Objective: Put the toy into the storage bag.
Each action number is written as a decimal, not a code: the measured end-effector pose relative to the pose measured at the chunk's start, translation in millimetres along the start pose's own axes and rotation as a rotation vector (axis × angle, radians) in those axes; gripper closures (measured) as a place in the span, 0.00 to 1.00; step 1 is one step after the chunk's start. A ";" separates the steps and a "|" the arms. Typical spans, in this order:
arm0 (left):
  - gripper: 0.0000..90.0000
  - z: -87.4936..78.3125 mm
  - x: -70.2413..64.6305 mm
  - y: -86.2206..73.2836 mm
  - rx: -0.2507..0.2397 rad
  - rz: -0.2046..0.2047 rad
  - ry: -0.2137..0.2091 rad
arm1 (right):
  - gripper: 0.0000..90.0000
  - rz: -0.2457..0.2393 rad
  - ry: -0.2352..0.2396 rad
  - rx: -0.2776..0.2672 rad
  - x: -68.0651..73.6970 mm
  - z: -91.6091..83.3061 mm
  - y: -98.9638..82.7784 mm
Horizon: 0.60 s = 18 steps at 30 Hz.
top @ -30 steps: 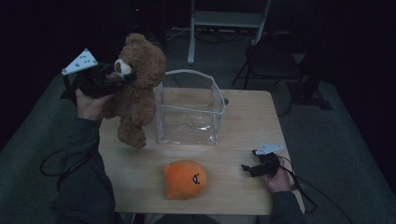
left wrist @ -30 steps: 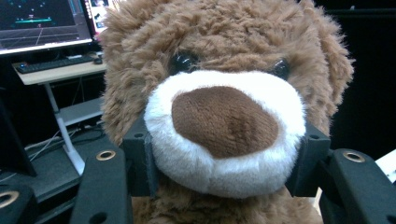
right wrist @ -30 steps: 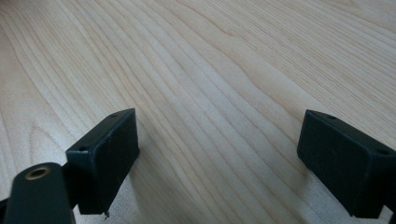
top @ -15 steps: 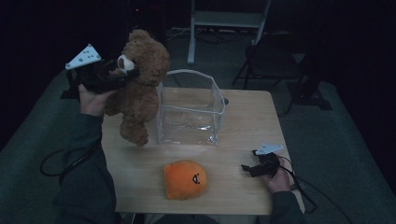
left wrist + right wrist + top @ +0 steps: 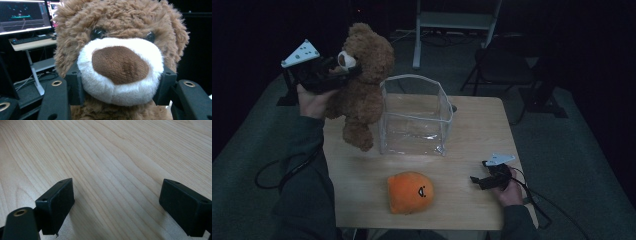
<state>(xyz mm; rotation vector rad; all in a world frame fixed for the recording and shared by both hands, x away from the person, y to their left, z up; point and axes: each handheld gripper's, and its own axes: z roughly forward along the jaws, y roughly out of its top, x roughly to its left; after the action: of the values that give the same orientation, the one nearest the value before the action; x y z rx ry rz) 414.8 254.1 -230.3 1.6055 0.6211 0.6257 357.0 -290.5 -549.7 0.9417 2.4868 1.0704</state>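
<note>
Gripping the teddy bear (image 5: pixel 362 75) by its snout, left gripper (image 5: pixel 334 67) jaws clamped.

**Right gripper above a bare wooden surface**

The right gripper (image 5: pixel 117 203) rises from the bottom edge as two black, blocky, rectangular jaws set wide apart, with nothing between them. The left-hand jaw is tilted, its flat pad face turned inward, and below it sits a rounded black part of the gripper's body holding a brass-coloured ring. The right-hand jaw runs off the lower right corner. Each jaw carries small round holes near its top corners. Behind and between them lies the pale, light-grained wooden tabletop (image 5: pixel 110 152), its grain lines running diagonally from upper left to lower right. A soft shadow falls beside the left-hand jaw.
</note>
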 end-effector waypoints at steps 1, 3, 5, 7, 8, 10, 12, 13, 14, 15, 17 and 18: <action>0.46 0.5 0.3 0.7 -0.002 -0.002 0.002 | 0.13 0.000 0.000 0.000 0.0 0.0 0.0; 0.46 1.8 0.9 2.2 -0.002 -0.005 0.005 | 0.13 0.000 0.000 0.000 0.0 0.0 0.0; 0.46 3.6 1.3 3.7 -0.003 -0.007 0.006 | 0.13 0.000 0.000 0.000 0.0 0.0 0.0; 0.46 5.9 1.1 5.4 -0.003 -0.008 0.008 | 0.13 0.000 0.000 0.000 0.0 0.0 0.0; 0.46 6.6 1.1 5.9 -0.002 -0.008 0.008 | 0.13 0.000 0.000 0.000 0.0 0.0 0.0; 0.46 8.6 1.0 7.1 0.000 -0.008 0.008 | 0.13 0.000 0.000 0.000 0.0 0.0 0.0; 0.46 10.5 0.7 8.0 0.001 -0.009 0.007 | 0.13 0.000 0.000 0.000 0.0 0.0 0.0; 0.46 11.5 0.6 8.3 0.001 -0.008 0.006 | 0.13 0.000 0.000 0.000 0.0 0.0 0.0; 0.46 12.5 0.4 8.5 0.002 -0.009 0.004 | 0.13 0.000 0.000 0.000 0.0 0.0 0.0; 0.46 13.5 0.2 8.6 0.003 -0.009 0.004 | 0.13 0.000 0.000 0.000 0.0 0.0 0.0; 0.46 16.0 -0.2 8.7 0.010 -0.007 0.002 | 0.13 0.000 0.000 0.000 0.0 0.0 0.0; 0.46 17.0 -0.3 8.6 0.011 -0.007 0.003 | 0.13 0.000 0.000 0.000 0.0 0.0 0.0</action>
<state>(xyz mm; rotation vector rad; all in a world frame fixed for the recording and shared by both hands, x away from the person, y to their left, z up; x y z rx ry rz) 426.9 241.0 -223.7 1.6118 0.6334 0.6208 357.0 -290.5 -549.7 0.9417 2.4868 1.0705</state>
